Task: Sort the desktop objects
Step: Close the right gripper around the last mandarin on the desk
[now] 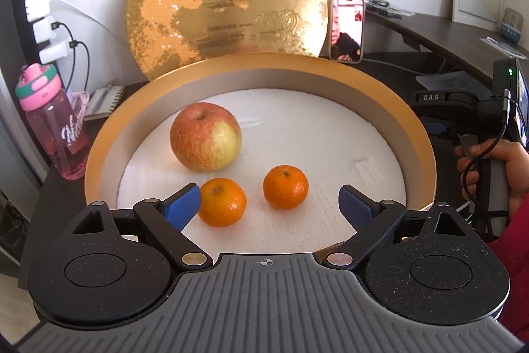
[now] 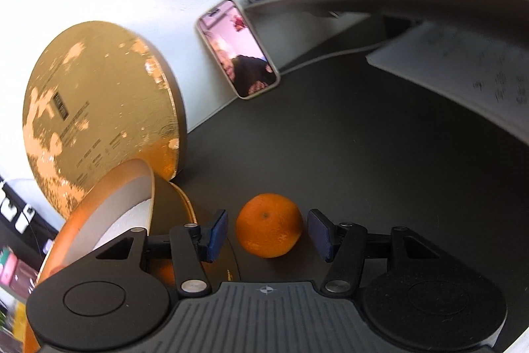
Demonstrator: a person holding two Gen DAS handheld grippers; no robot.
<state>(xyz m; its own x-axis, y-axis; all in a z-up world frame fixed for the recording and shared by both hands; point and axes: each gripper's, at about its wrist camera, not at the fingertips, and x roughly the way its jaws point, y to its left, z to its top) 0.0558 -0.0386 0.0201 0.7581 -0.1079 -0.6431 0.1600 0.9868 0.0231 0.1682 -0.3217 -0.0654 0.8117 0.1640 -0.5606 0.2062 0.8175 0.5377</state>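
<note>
Straddling a loose tangerine [image 2: 268, 230] on the dark desk [image 2: 380, 174]: right gripper [image 2: 267, 235], jaws spread, pads clear. Advice: centre the fruit, squeeze gently. Left gripper [image 1: 269, 204], jaws spread, empty, over the round box [image 1: 426, 134].

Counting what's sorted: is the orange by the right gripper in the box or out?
Out. The orange sits on the dark desk, beside the box.
</note>
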